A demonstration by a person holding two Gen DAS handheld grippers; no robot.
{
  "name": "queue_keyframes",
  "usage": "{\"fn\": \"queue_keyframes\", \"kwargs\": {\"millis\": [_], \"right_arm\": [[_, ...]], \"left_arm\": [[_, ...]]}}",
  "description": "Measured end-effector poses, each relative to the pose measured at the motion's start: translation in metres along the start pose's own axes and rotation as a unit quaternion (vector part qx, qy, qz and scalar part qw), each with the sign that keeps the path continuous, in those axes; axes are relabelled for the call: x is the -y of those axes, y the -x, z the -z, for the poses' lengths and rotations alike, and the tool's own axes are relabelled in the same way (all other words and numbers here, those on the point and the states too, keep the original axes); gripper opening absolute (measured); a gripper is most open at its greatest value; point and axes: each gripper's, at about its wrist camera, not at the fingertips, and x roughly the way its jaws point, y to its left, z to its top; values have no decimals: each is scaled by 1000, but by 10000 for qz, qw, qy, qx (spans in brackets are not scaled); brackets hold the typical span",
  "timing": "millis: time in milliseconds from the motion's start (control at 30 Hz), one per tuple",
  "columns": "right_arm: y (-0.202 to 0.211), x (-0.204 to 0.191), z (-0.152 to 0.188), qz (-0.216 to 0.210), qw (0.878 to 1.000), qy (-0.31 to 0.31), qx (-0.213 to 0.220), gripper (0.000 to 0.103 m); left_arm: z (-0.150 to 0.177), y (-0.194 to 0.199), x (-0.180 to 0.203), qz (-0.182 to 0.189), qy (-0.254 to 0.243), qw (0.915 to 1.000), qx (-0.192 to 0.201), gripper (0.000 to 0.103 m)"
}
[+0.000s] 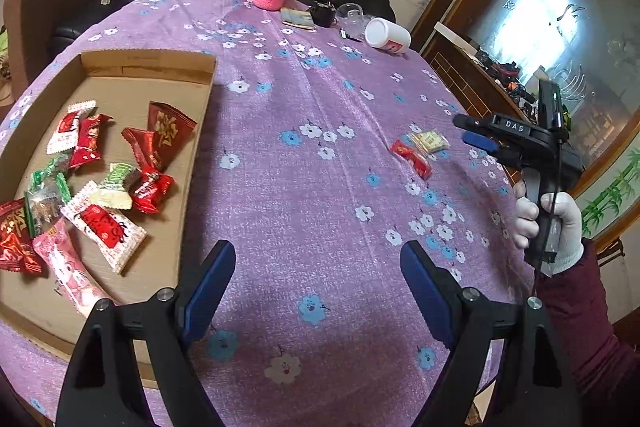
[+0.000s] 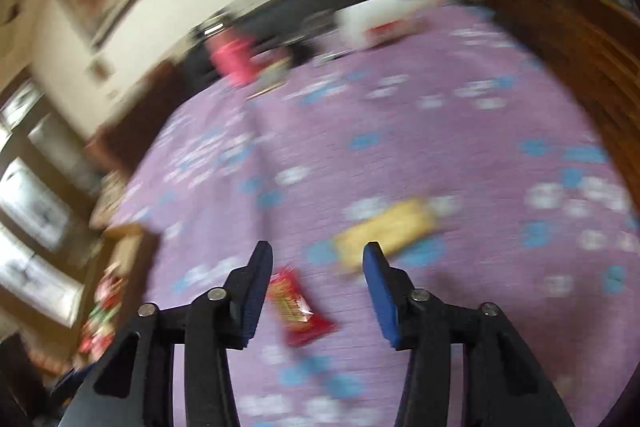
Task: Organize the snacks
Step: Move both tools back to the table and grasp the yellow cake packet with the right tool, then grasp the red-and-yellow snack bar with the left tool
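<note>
Red snack (image 2: 298, 311) lies flat on the cloth (image 1: 304, 163) just ahead of your right gripper (image 2: 318, 259), a little toward its left finger; in the left view the same red snack (image 1: 411, 158) sits touching a yellow snack (image 1: 429, 143), well apart from the tray (image 1: 148, 65). The right view is blurred, so fine detail of the wrapper is lost.

Judging by its look, it is a small foil-wrapped sweet: very light, crinkly, slick on the outside, with flat crimped ends. It should not break, but it may skate on the cloth or squirt out of a shallow pinch. You would do best to take it across the plump middle, fingers straddling the short width, rather than by a thin crimped tail.

Your right gripper is spread with nothing between its fingers. The yellow snack (image 2: 384, 231) lies just beyond the right finger, so a wide closing could catch it too.

Your left gripper (image 1: 318, 279) is spread wide and carries nothing, hovering over bare cloth beside the tray, where the other snacks (image 1: 92, 183) already lie heaped.
</note>
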Motion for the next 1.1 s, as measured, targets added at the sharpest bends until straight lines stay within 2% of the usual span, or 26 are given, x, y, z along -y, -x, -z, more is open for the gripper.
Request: {"fn": "queue_keyframes", "kwargs": {"millis": [133,267,367,433,500,633,667,700,733,933,1033,1100], "right_arm": [[-11,28,3,354,9988,-325,-116,51],[-33,34,3,238,9962,-812,-223,51],[-56,30,-5,434,9935,-1010,-281,57],[-66,20,-15,610,9925,-1044,-158,62],[-78,11,-23,729,9925,-962,-202,63],[-100,-19,-28,1578,9872,-69,-236,63],[-104,-26,-26,1796,9832,202,-250,53],[-105,-28,-23,1942,9800,368,-222,38],[-104,-28,-21,1959,9794,451,-199,35],[-68,7,-1,1737,9847,138,-10,35],[-42,35,13,1264,9910,-232,375,35],[-33,52,16,1118,9908,-545,538,35]], "left_arm": [[2,-7,7,61,-52,9999,-77,84],[3,-11,17,64,-170,9997,-142,84],[4,-13,25,46,-261,9995,-165,84],[4,-15,31,53,-304,9994,-179,84],[3,-17,34,44,-326,9992,-205,84],[-5,-25,43,93,-383,9989,-265,84],[-6,-26,46,87,-419,9987,-260,84],[-9,-29,51,63,-512,9984,-250,84],[-12,-30,55,47,-577,9980,-242,84],[-35,-55,86,214,-870,9954,-345,84],[-52,-86,108,193,-1008,9936,-478,84],[-62,-107,122,37,-1206,9914,-511,84]]}}
